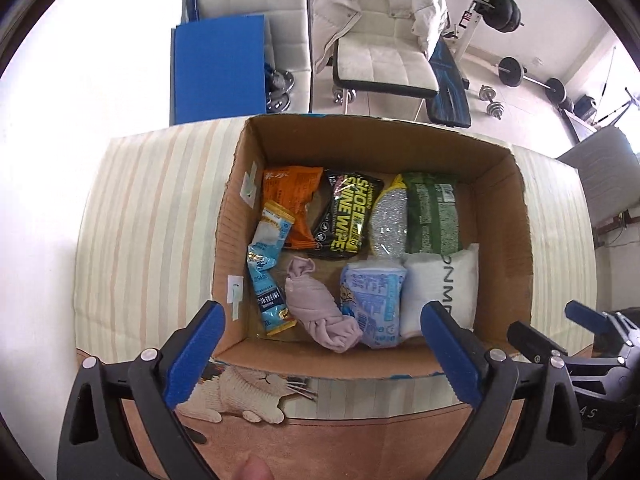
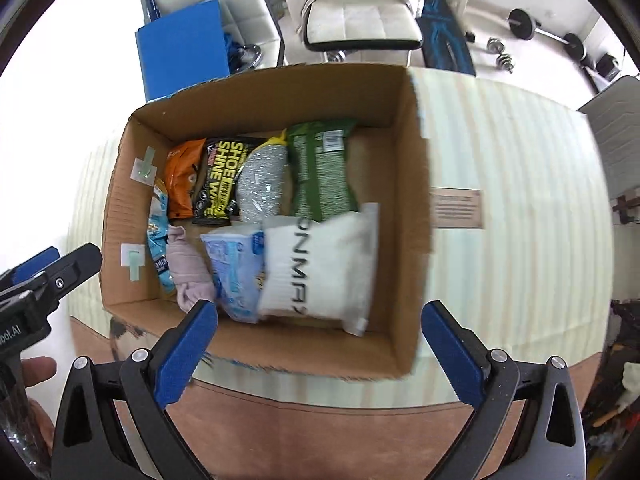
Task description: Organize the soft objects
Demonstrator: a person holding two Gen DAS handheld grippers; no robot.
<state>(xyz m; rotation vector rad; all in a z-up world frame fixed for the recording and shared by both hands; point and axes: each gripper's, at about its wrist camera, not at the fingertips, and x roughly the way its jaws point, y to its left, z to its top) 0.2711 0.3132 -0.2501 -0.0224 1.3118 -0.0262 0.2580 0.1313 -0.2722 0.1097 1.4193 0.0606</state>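
Observation:
An open cardboard box [image 1: 502, 216] [image 2: 412, 184] stands on a striped cloth and holds several soft packs. Among them are a white pack [image 1: 440, 284] [image 2: 320, 268], a pale blue tissue pack [image 1: 372, 296] [image 2: 236, 268], a rolled pink cloth [image 1: 320, 308] [image 2: 188, 272], a black shoe wipes pack [image 1: 346, 216] [image 2: 218, 176], an orange pack [image 1: 294, 204] and a green pack [image 1: 434, 216] [image 2: 322, 168]. My left gripper [image 1: 320, 356] is open and empty above the box's near edge. My right gripper [image 2: 320, 356] is open and empty, also at the near edge.
The striped cloth [image 1: 156, 216] [image 2: 520, 184] covers the table on both sides of the box. Behind it stand a white chair [image 1: 384, 60], a blue board [image 1: 218, 68] and weights [image 1: 520, 76]. The right gripper's body [image 1: 592, 344] shows beside the left one.

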